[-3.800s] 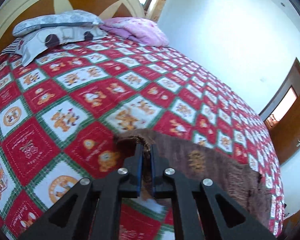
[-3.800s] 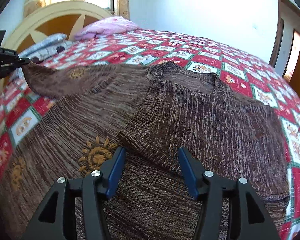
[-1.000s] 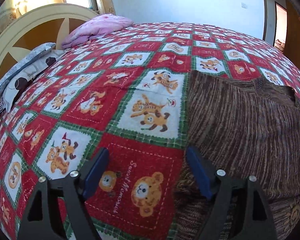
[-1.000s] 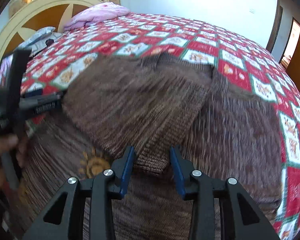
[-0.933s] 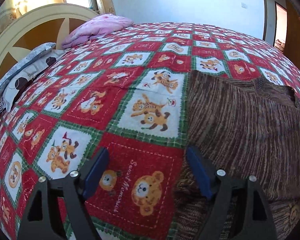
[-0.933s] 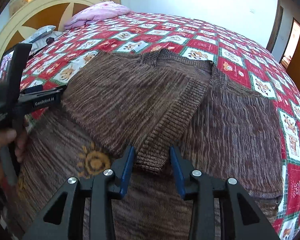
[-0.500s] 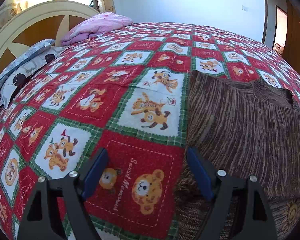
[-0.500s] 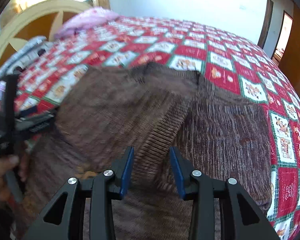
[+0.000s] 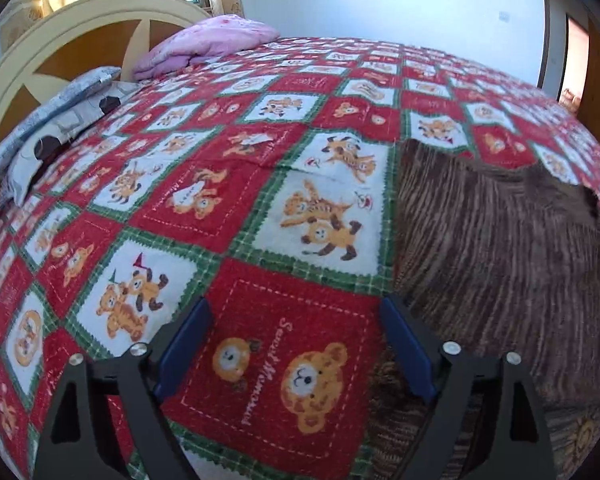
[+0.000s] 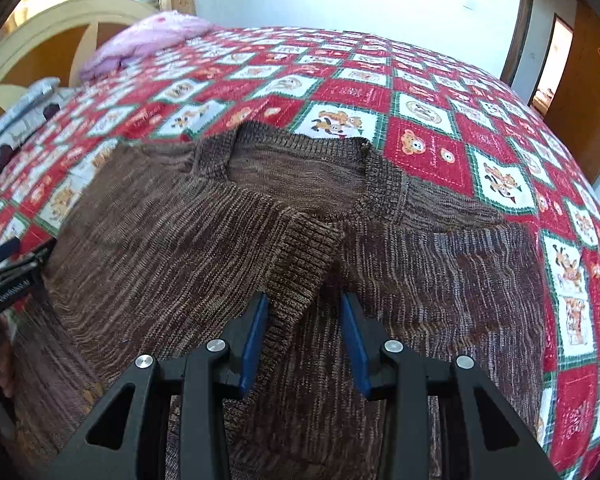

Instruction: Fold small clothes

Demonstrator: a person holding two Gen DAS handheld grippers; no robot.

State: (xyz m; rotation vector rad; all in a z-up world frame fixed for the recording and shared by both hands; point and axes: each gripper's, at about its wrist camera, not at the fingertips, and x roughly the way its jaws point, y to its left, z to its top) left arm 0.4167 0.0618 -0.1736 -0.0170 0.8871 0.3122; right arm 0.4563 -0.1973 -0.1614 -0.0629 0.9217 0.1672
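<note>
We see a brown ribbed-knit sweater (image 10: 380,264) lying flat on the bed (image 10: 428,120), whose quilt is a soft patchwork of red and white squares with bear prints and green borders. One sleeve is folded across the chest, its thick ribbed cuff (image 10: 300,256) reaching between the blue pads of our right tool (image 10: 304,336); the jaws stand partly apart and whether they pinch the cuff we cannot tell. Our left tool (image 9: 296,344) has just been opening, jaws wide apart over bare quilt, nothing between them, at the sweater's straight folded edge. A pink pillow (image 9: 208,40) lies by the curved headboard (image 9: 80,36).
</note>
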